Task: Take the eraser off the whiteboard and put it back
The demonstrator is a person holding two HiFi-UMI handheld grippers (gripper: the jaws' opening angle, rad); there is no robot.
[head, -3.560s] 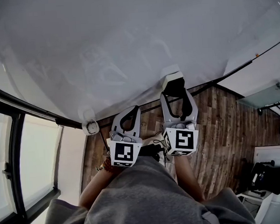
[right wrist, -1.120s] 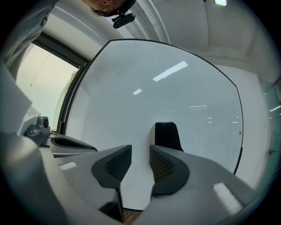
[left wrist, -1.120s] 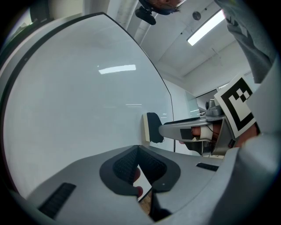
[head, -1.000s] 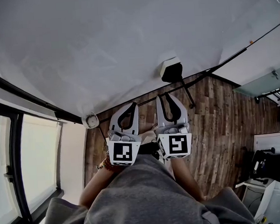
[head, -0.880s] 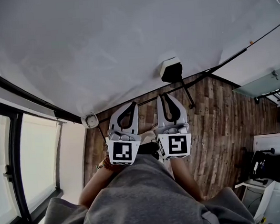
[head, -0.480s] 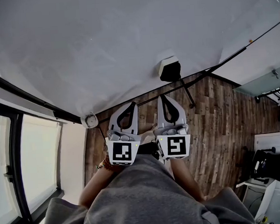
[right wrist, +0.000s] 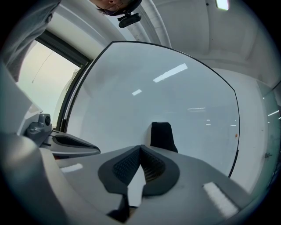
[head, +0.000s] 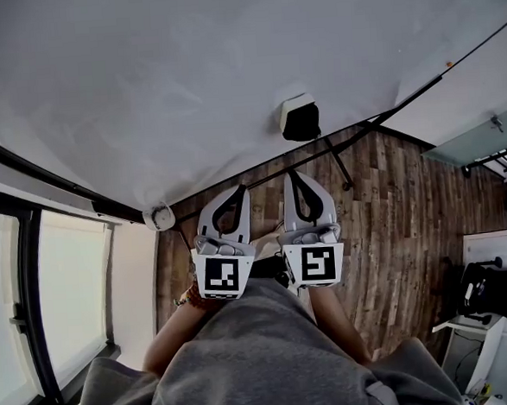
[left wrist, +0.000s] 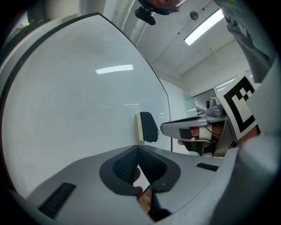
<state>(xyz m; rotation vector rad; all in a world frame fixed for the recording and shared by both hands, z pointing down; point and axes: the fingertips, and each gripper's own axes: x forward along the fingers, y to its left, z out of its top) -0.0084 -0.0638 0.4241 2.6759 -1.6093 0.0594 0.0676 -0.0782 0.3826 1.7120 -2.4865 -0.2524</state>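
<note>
The eraser [head: 300,120] is attached to the whiteboard [head: 227,69] near the board's lower edge. Its pale layer lies flat against the board and its black side faces outward. In the right gripper view its long axis is seen upright. The left gripper [head: 241,192] and the right gripper [head: 291,176] are held side by side, well apart from the eraser. Both pairs of jaws are closed together, with nothing gripped.
</note>
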